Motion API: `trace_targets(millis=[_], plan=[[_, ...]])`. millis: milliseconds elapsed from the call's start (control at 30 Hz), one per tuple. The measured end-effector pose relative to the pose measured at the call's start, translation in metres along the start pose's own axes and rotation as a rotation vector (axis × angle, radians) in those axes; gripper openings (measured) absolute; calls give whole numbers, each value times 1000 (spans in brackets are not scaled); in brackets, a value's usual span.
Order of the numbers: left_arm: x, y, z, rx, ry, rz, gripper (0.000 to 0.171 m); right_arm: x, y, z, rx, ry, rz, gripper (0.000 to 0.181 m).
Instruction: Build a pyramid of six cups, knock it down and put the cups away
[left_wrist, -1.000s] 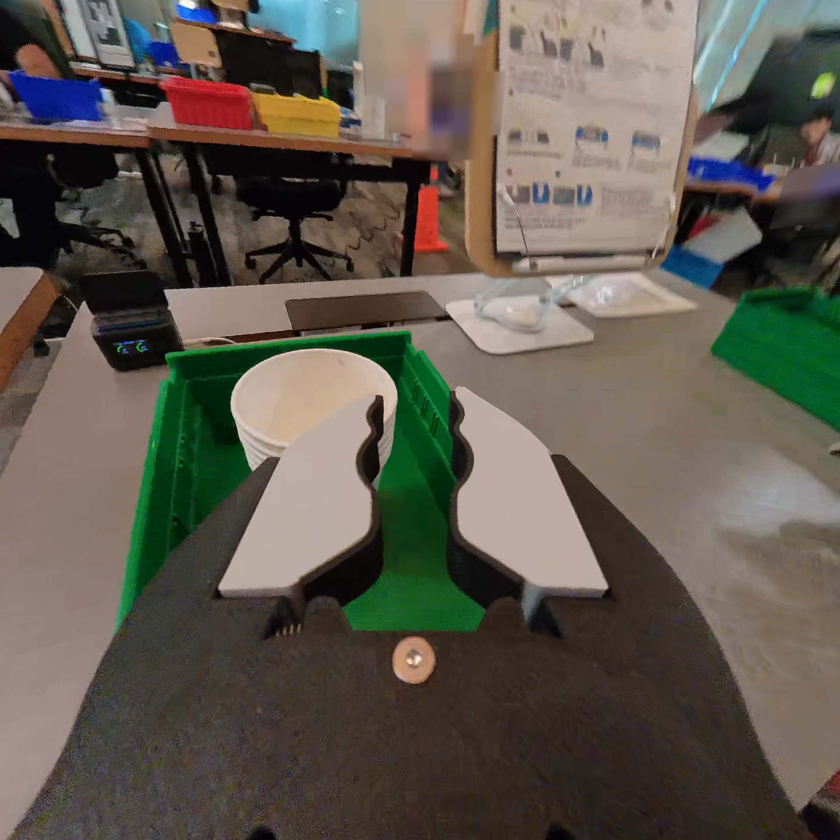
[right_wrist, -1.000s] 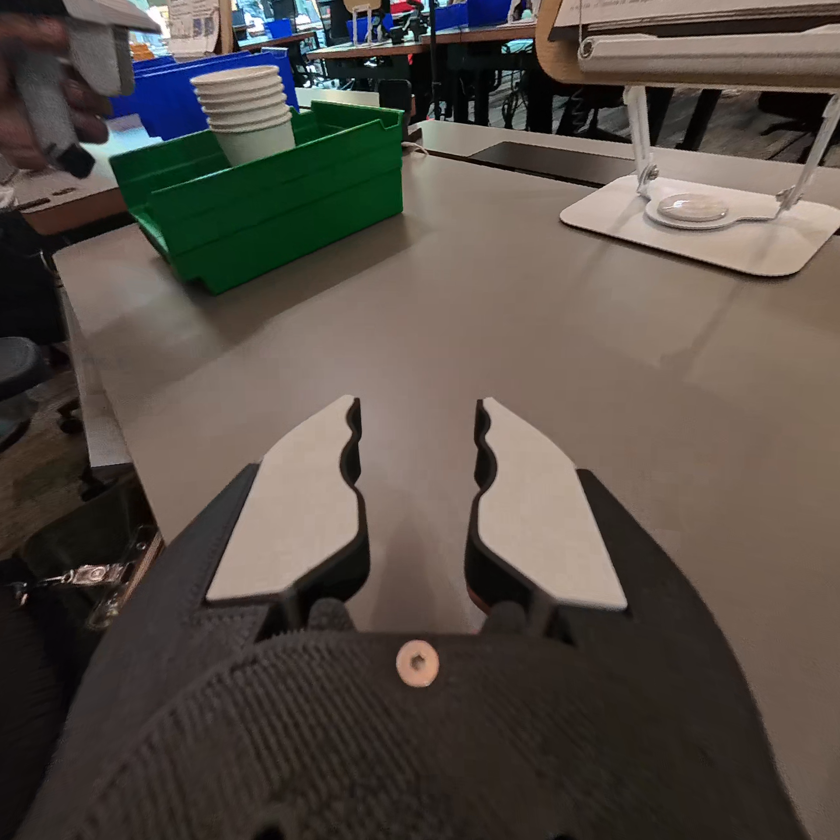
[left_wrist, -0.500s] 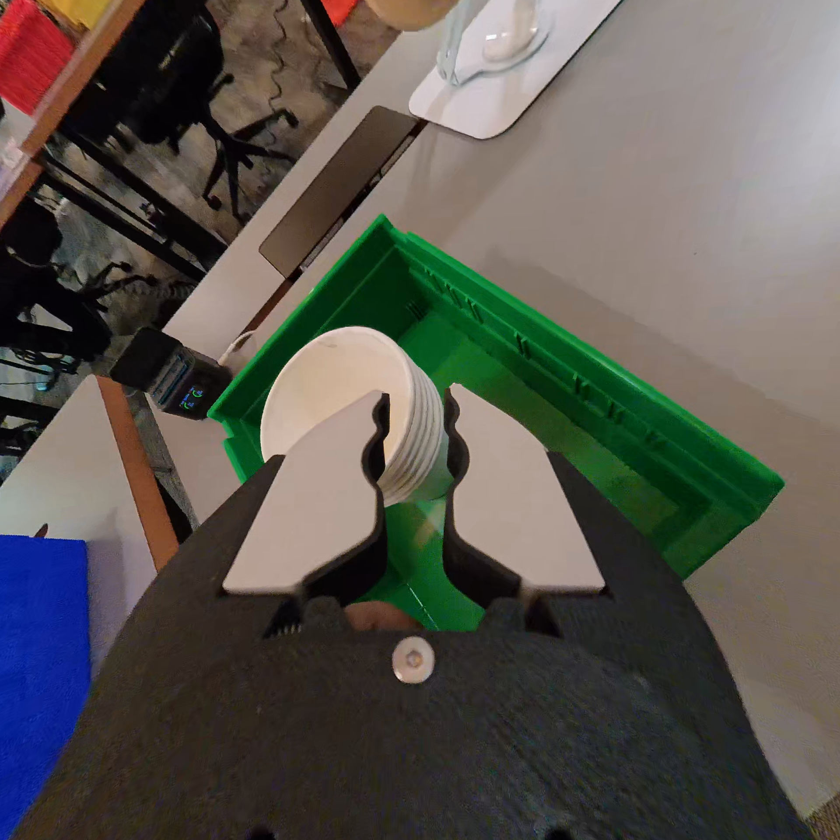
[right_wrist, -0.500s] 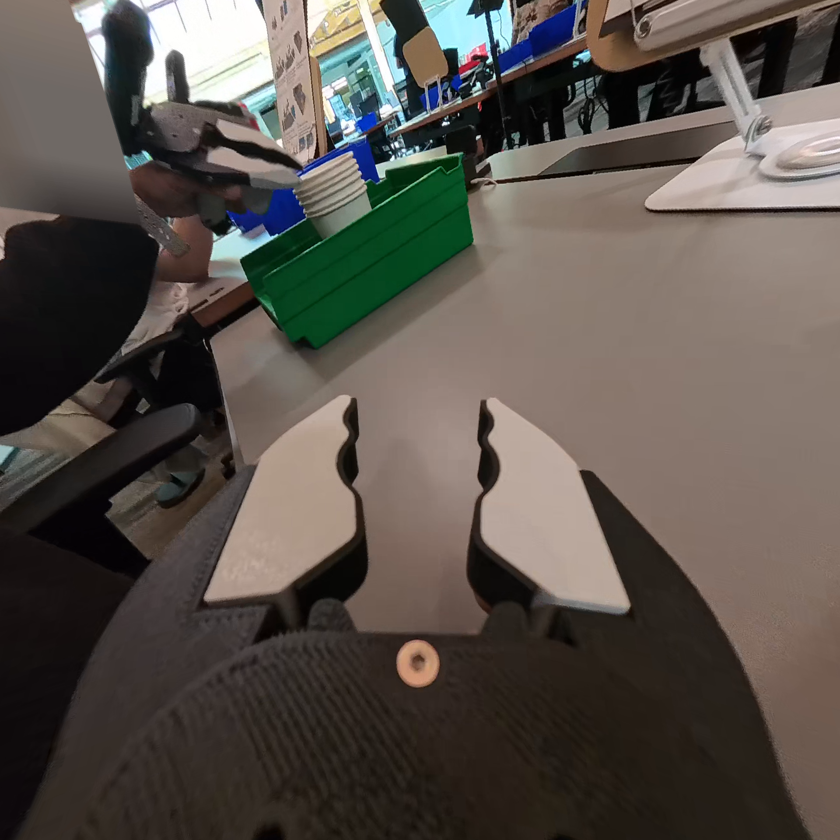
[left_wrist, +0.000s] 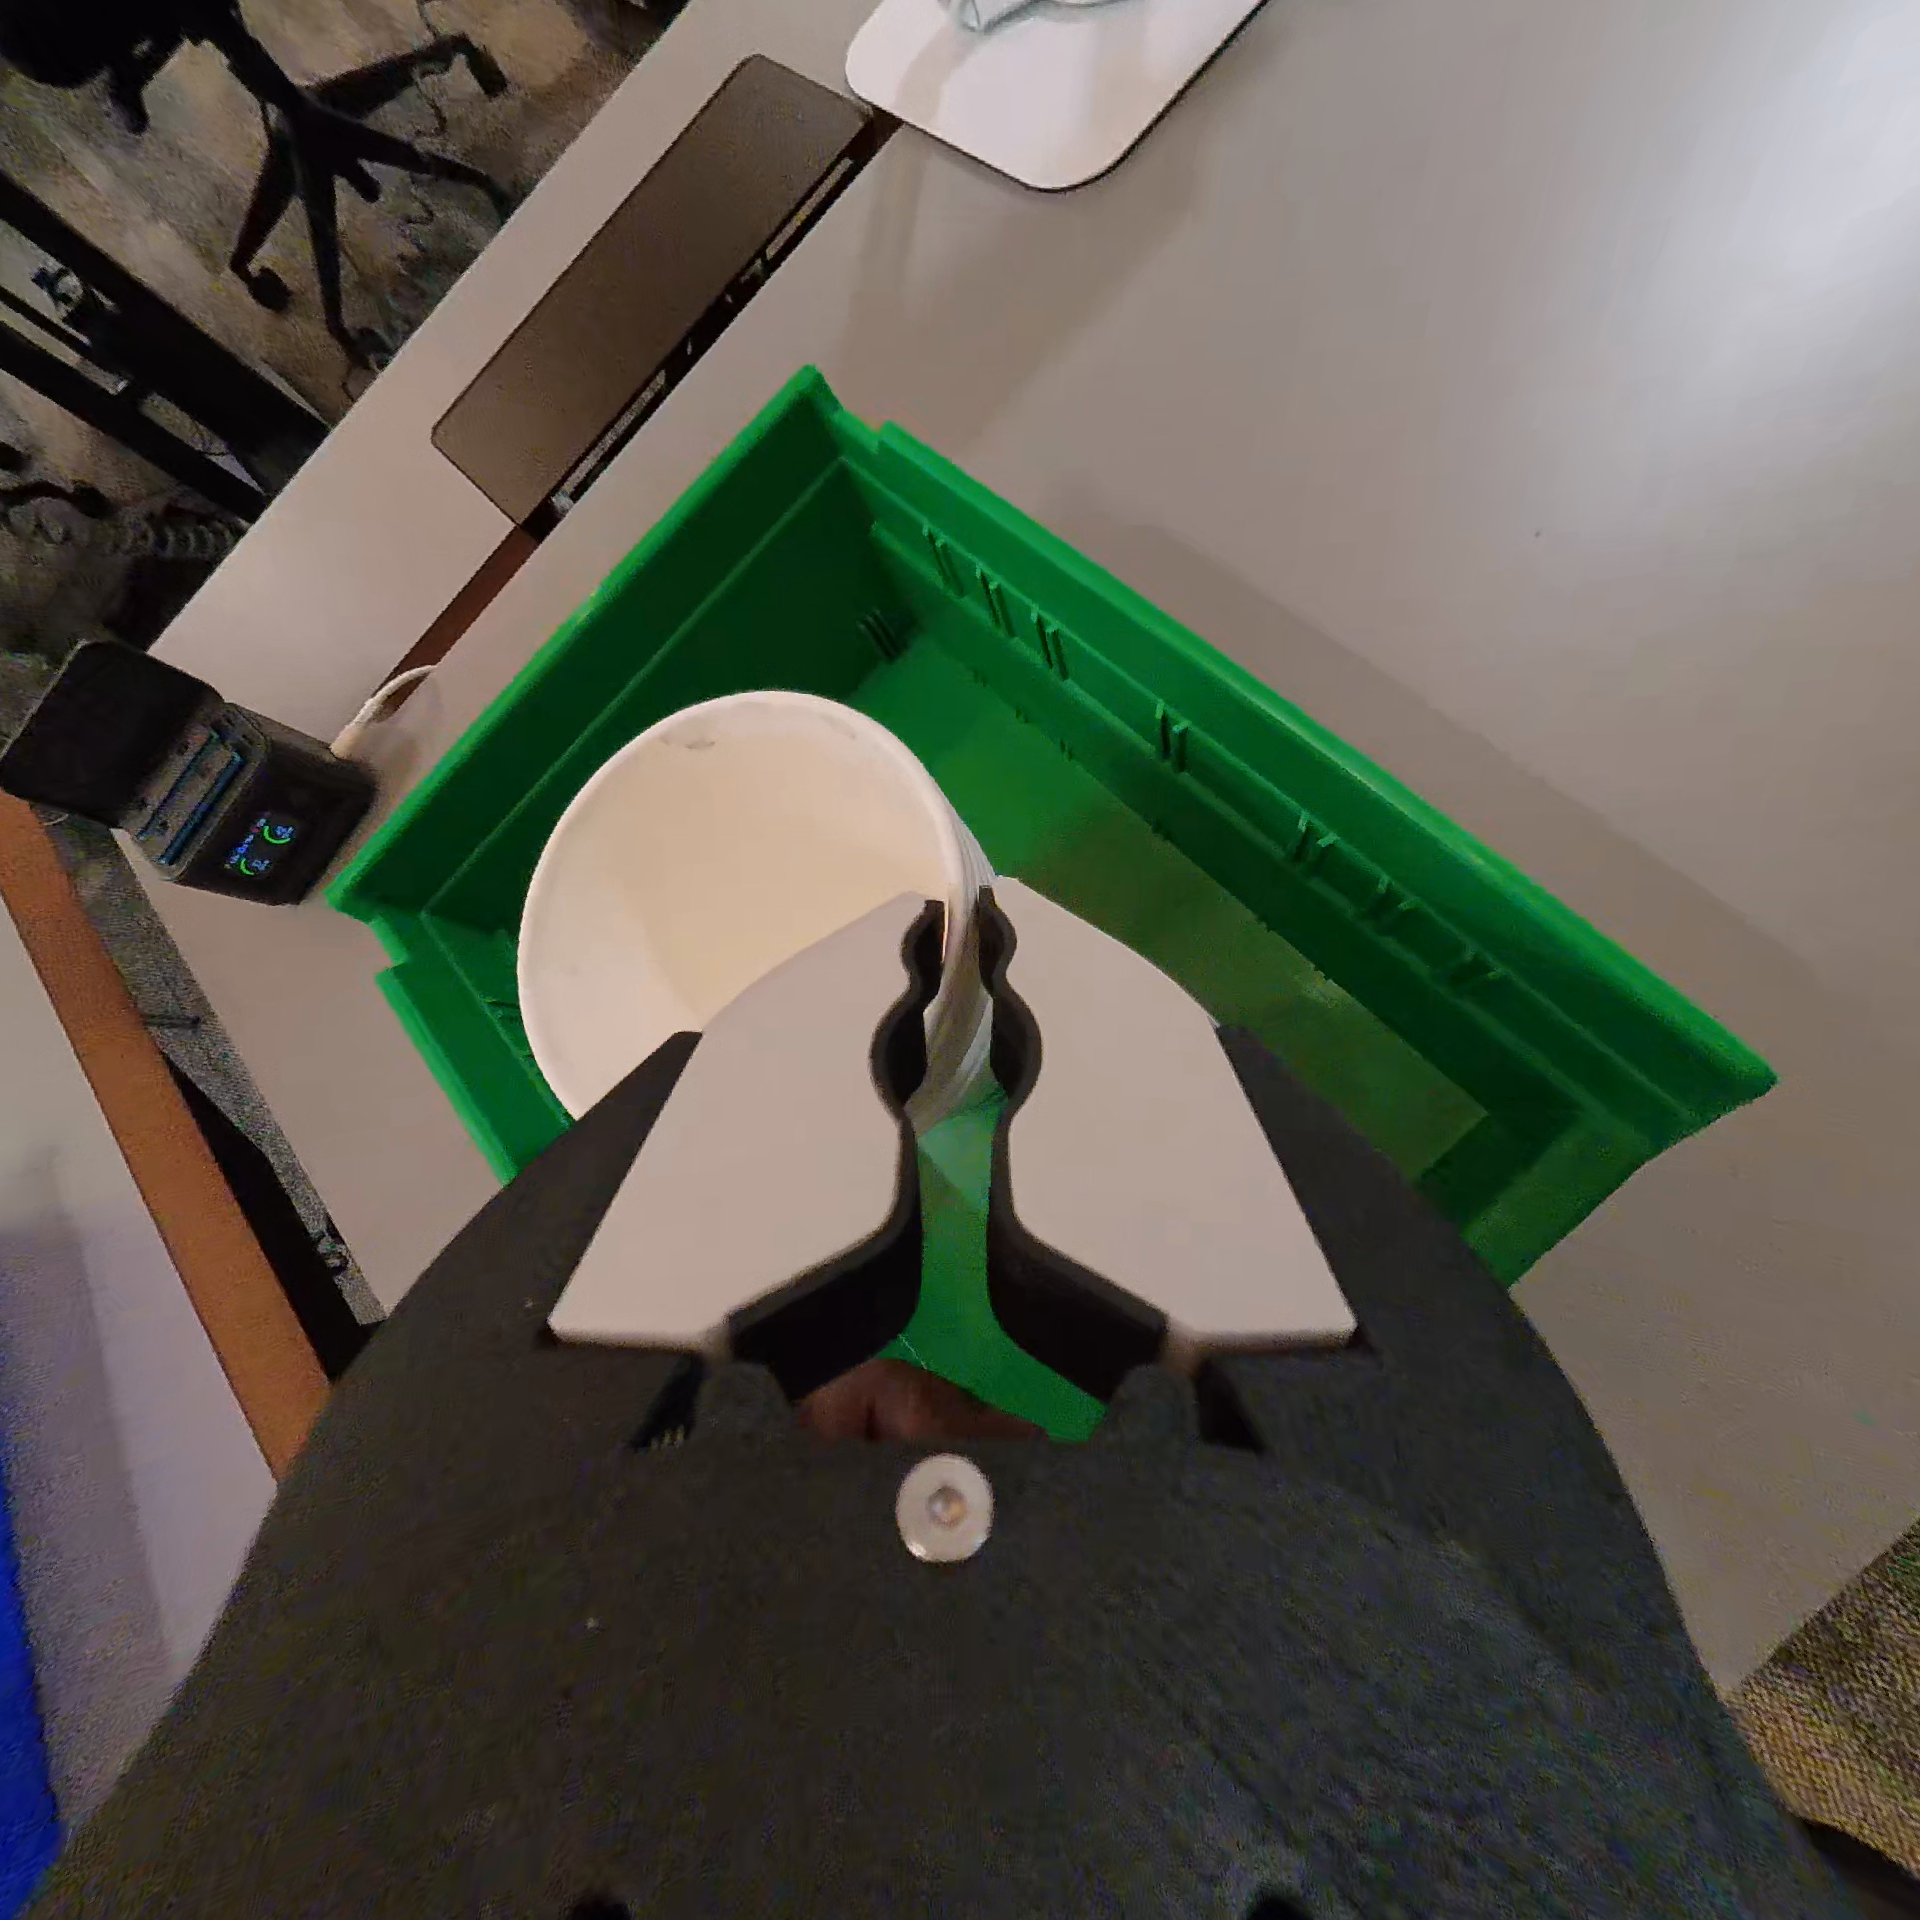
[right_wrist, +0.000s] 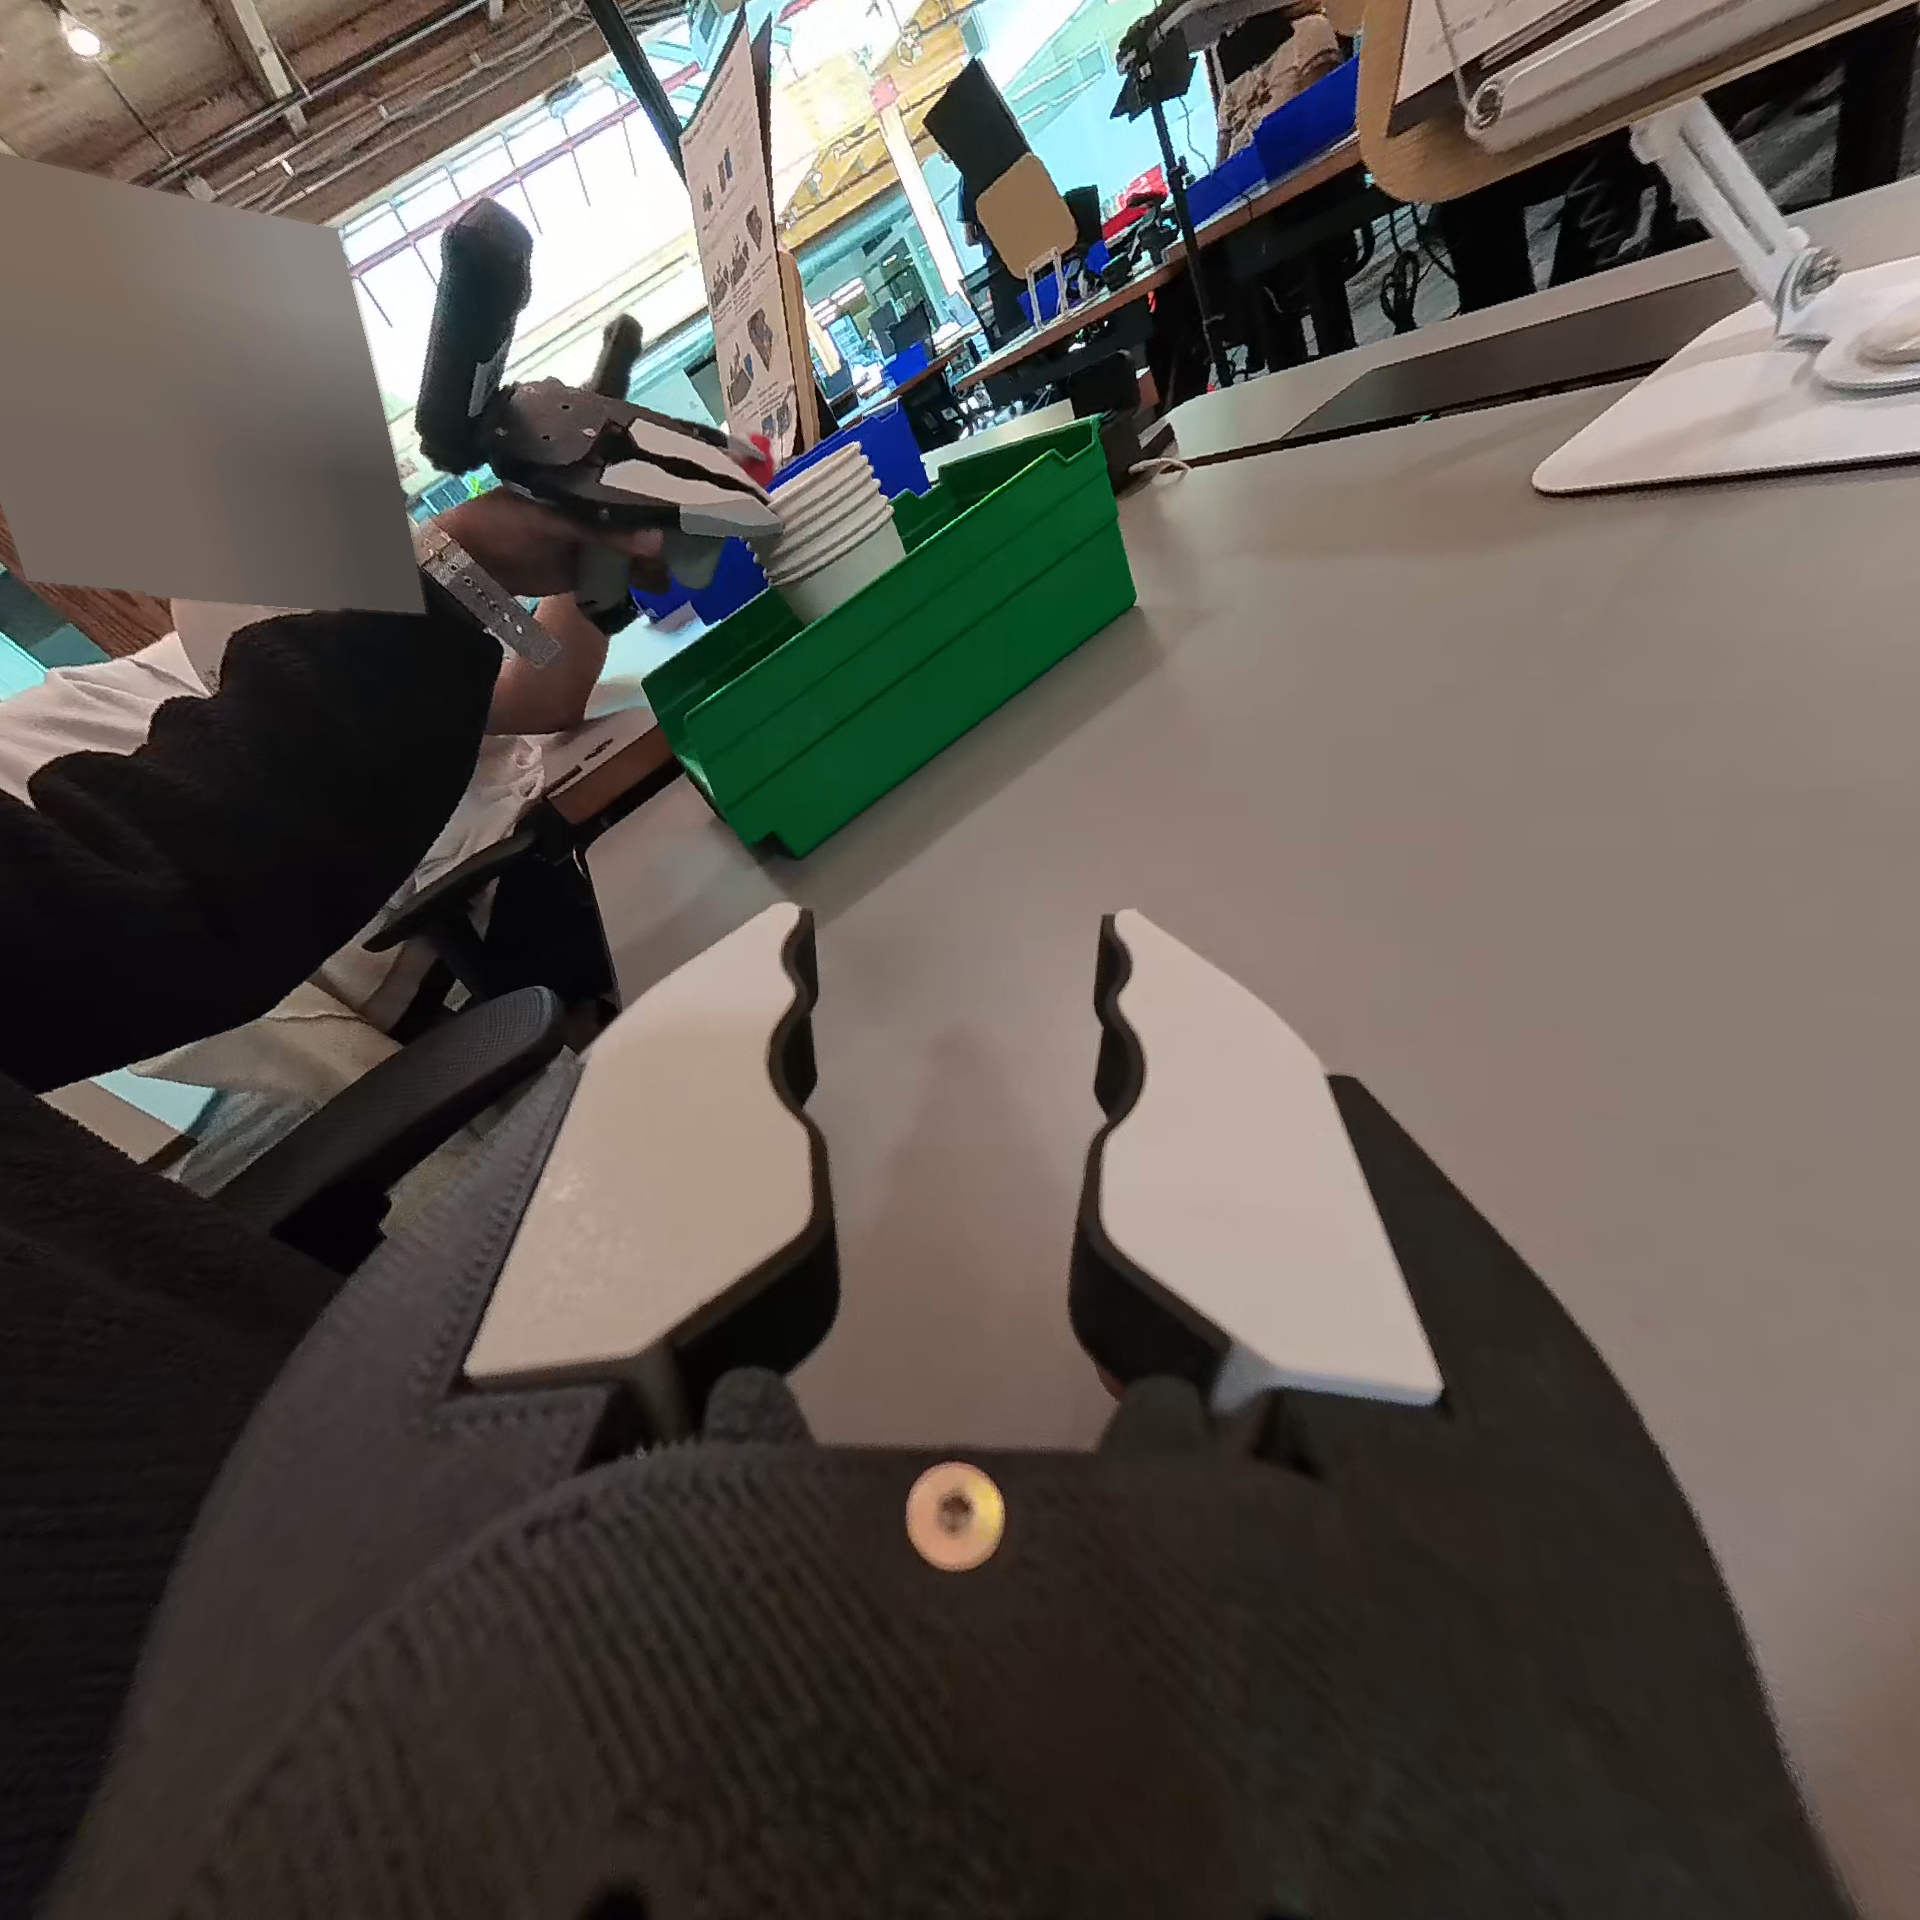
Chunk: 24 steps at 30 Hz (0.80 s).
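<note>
A stack of white paper cups (left_wrist: 717, 883) stands in a green plastic bin (left_wrist: 1195, 717) on the grey table. My left gripper (left_wrist: 961, 920) points down from above and is shut on the rim of the top cup, one finger inside it and one outside. In the right wrist view the left gripper (right_wrist: 727, 509) shows at the cup stack (right_wrist: 831, 540) in the bin (right_wrist: 935, 644). My right gripper (right_wrist: 956, 935) is open and empty, low over the bare table near its front edge, well apart from the bin.
A black device with a small lit screen (left_wrist: 187, 774) and a white cable sits beside the bin. A dark flat pad (left_wrist: 644, 281) and a white stand base (left_wrist: 1049, 94) lie beyond it. A person's dark sleeve (right_wrist: 239, 790) and a chair (right_wrist: 416, 1091) are left of the table.
My left gripper tipped down over the bin, came in on the cup stack and closed on the top cup's rim. My right gripper stayed open and swung its view leftward.
</note>
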<state>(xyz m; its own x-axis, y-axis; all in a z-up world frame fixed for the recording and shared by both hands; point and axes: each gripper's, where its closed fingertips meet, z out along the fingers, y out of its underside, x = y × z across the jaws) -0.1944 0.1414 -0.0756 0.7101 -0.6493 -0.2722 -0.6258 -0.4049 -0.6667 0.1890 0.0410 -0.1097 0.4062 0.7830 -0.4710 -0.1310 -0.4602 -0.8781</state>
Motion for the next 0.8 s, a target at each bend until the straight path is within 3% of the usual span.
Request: trace_targets(millis=[800], plan=[[1, -2, -6, -56, -21, 6, 5, -3, -5, -2, 18, -19, 45, 52]])
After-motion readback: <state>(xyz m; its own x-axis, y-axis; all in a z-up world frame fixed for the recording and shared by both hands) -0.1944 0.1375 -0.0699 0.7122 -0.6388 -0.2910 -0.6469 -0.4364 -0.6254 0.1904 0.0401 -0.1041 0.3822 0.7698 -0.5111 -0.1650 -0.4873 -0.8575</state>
